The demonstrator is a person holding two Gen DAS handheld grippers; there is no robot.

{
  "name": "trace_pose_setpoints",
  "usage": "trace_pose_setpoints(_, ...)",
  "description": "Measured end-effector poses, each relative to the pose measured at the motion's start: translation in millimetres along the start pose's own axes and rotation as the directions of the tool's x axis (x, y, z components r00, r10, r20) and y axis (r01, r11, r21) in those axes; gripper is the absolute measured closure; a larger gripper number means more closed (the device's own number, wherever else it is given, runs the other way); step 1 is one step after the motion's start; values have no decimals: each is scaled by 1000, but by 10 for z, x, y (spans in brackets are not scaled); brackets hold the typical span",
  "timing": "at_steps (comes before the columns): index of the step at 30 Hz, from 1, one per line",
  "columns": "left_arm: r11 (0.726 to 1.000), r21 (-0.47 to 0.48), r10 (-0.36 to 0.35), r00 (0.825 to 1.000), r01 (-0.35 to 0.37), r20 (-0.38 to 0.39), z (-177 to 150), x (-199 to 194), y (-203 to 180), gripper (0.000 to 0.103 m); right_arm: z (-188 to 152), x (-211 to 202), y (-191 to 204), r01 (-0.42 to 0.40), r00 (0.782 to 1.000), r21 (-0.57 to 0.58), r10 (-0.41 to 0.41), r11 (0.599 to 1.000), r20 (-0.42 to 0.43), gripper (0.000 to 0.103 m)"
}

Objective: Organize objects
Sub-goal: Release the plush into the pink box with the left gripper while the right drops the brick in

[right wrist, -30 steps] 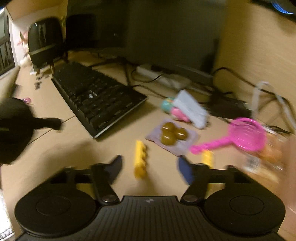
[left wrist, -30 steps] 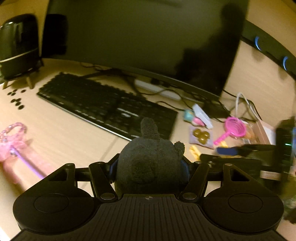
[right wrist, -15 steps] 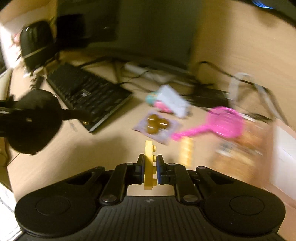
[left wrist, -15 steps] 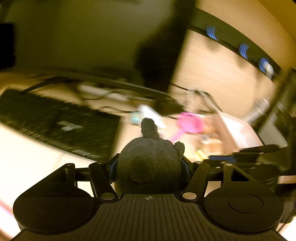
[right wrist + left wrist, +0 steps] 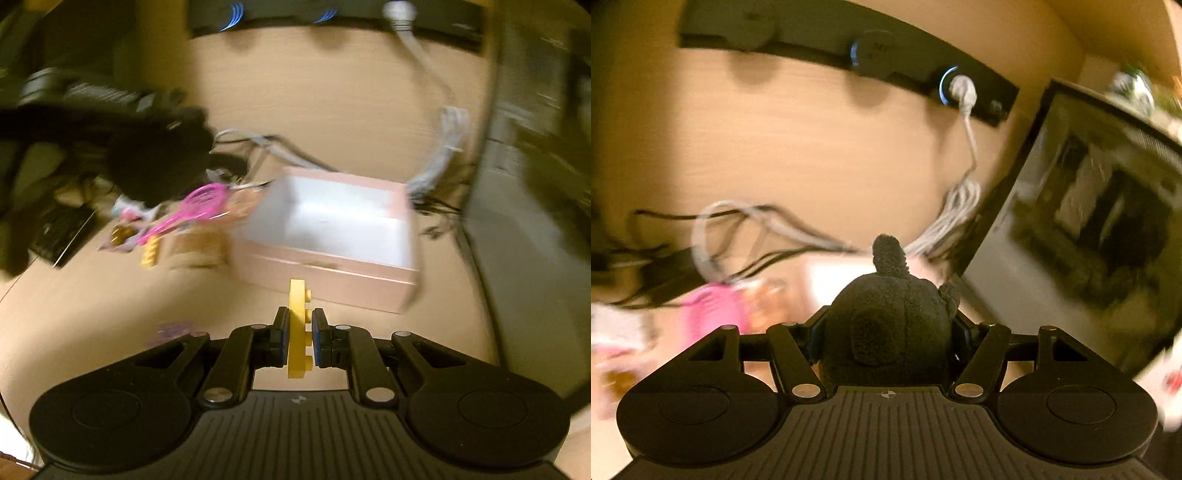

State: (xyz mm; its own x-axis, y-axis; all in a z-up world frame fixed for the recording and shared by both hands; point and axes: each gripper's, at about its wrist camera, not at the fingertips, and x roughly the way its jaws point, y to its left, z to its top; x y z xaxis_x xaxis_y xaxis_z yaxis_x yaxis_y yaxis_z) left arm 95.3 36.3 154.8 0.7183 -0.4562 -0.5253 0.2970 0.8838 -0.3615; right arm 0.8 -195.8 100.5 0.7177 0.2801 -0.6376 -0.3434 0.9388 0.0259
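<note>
Right wrist view: the right tongs (image 5: 300, 338), spread over the bench a second ago, now pinch a yellow brick (image 5: 298, 330) and face the open pink box (image 5: 334, 236) near the bench's back edge, so a drop-off looks close. Beyond lie a second yellow brick (image 5: 151, 253) and a pink strainer (image 5: 192, 208). Only the left wrist view shows the left tongs (image 5: 890, 332) still clamping a dark plush toy (image 5: 890, 325), swung from the keyboard toward the box side.

Dark fuzzy plush toy (image 5: 886, 325) and upright yellow studded brick (image 5: 298, 328) held aloft; pink open box (image 5: 332, 280) on desk.
</note>
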Motion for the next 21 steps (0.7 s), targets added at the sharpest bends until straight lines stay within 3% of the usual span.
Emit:
trace_pose_setpoints(1, 999, -43, -8, 999, 9, 31, 52, 89, -8, 31, -16, -34, -78, 15, 1000, 14, -15, 1000, 12, 91)
trace_pose_setpoints(3, 997, -55, 61, 996, -57, 67, 123, 373, -35, 31, -39, -69, -204, 36, 999, 44, -37, 998, 26, 91)
trace_pose_setpoints(5, 987, 45, 155, 988, -154, -25, 109, 778, -144, 31, -61, -86, -303, 48, 998, 77, -50, 996, 29, 91)
trace_pose_setpoints(7, 984, 81, 163, 984, -157, -71, 26, 1025, -144, 34, -92, -88, -362, 57, 998, 85, -60, 995, 29, 91)
trace_pose_setpoints(8, 984, 70, 169, 984, -165, -56, -10, 1057, -130, 35, -102, -88, -375, 63, 997, 85, -66, 994, 30, 91)
trace_pose_setpoints(12, 986, -61, 155, 987, -152, 37, -51, 788, 40, 35, -64, -35, -438, 58, 998, 100, -61, 993, 27, 91)
trace_pose_setpoints(15, 983, -68, 174, 982, -169, 79, -120, 412, 185, 35, 112, 28, -441, 26, 999, 111, -31, 993, 44, 91)
trace_pose_setpoints(21, 948, -156, 285, 958, -277, 31, -702, -328, 639, 36, 862, 295, -322, -36, 986, 75, 24, 997, 163, 91)
